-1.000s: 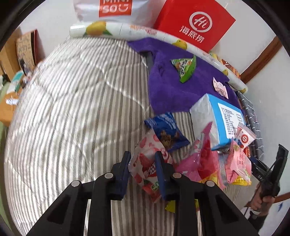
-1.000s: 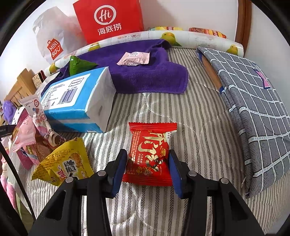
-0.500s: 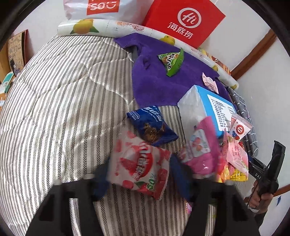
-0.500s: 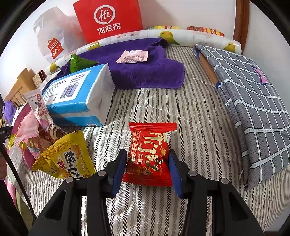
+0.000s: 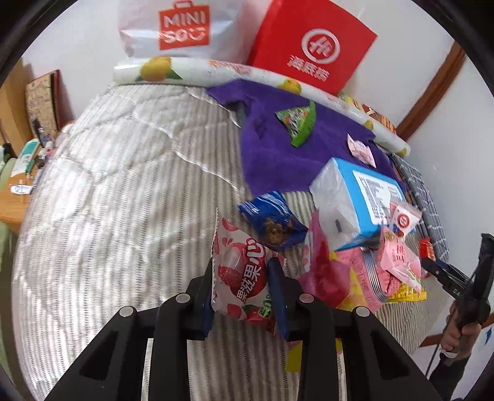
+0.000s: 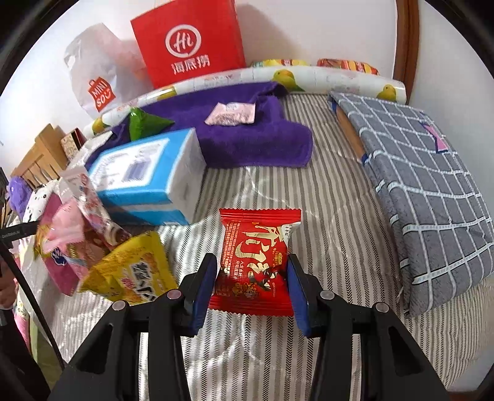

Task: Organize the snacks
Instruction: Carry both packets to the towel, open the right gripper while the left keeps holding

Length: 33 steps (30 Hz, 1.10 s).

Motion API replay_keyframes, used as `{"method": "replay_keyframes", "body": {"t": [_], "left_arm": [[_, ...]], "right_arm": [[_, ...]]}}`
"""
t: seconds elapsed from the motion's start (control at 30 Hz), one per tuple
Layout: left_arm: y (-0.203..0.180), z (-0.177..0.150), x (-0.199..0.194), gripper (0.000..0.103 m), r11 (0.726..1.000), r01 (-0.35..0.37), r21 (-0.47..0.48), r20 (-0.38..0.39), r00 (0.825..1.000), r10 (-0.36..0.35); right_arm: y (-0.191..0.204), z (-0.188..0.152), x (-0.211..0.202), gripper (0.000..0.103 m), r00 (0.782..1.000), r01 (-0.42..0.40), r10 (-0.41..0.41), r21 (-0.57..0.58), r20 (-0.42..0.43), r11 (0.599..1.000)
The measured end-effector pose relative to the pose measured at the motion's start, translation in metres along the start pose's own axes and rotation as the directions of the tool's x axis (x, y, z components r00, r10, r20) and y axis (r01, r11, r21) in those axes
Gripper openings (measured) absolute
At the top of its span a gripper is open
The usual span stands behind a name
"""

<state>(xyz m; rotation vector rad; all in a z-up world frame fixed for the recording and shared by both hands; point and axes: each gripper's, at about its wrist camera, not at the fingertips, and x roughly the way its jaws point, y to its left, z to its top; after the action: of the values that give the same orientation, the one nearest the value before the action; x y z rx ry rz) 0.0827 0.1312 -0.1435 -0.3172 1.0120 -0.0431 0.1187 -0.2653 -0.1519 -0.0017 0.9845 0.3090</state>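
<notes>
My left gripper (image 5: 242, 271) is shut on a white strawberry snack packet (image 5: 237, 256), which stands on edge between the pads just above the striped bedcover (image 5: 123, 200). Beside it lie a blue cookie packet (image 5: 273, 220) and a heap of pink packets (image 5: 355, 277). My right gripper (image 6: 251, 265) is shut on a red snack packet (image 6: 256, 246), its lower half pinched between the blue pads. A yellow packet (image 6: 132, 271) lies to its left. On the purple towel (image 6: 247, 138) rest a green packet (image 6: 142, 123) and a pink sachet (image 6: 231, 114).
A blue-and-white box (image 6: 148, 175) lies between the towel and the snack heap. A red bag (image 6: 188, 43), a white shopping bag (image 5: 179, 27) and a fruit-print roll (image 5: 191, 69) line the wall. A grey checked folded cloth (image 6: 426, 191) fills the right side. A hand (image 5: 457, 333) holds the other gripper.
The left gripper let go its grip on the strawberry packet's edge and closed again; the packet now stands upright between the pads, raised slightly. The right gripper and red packet stayed put.
</notes>
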Motion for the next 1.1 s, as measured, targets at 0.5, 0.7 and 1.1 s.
{"method": "replay_keyframes", "body": {"t": [0.5,0.7,1.1], "left_arm": [[-0.003,0.027,-0.045,0.029,1.0,0.019,-0.02,0.102,0.995,-0.017],[-0.03,0.038,-0.052,0.029,0.997,0.076,0.016,0.12,0.99,-0.077],[-0.107,0.058,-0.027,0.029,0.97,0.214,0.115,0.055,0.974,-0.221]], "right_arm": [[0.026,0.027,-0.051,0.045,0.989,-0.082,0.085,-0.032,0.118,0.996],[0.038,0.042,-0.063,0.045,0.982,-0.114,0.122,-0.062,0.143,0.991],[0.068,0.068,-0.052,0.045,0.967,-0.195,0.207,-0.093,0.147,0.976]]}}
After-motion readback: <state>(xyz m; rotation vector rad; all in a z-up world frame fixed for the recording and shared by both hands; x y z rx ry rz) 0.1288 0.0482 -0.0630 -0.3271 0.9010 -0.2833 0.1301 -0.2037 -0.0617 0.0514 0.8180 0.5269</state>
